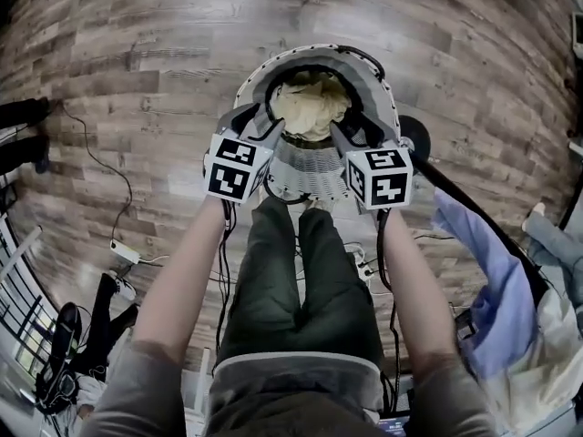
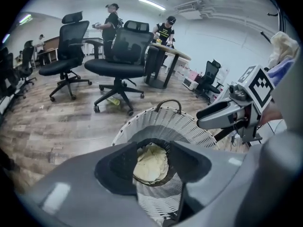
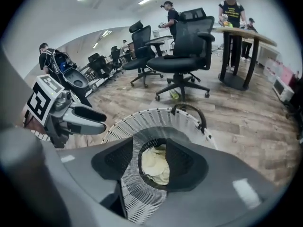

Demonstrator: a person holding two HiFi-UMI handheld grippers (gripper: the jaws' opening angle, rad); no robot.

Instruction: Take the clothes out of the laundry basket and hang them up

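One white laundry basket (image 1: 364, 66) stands on the wood floor in front of the person's feet. It holds a single crumpled cream garment (image 1: 310, 103), low in the bottom. Two grippers hover side by side over the near rim. The left gripper (image 2: 151, 162) has its jaws apart with nothing between them, and so does the right gripper (image 3: 152, 162). At the head view's right edge are two more garments, one pale blue (image 1: 492, 280) and one cream (image 1: 547, 353). Two office chairs (image 2: 120, 63) stand beyond the basket.
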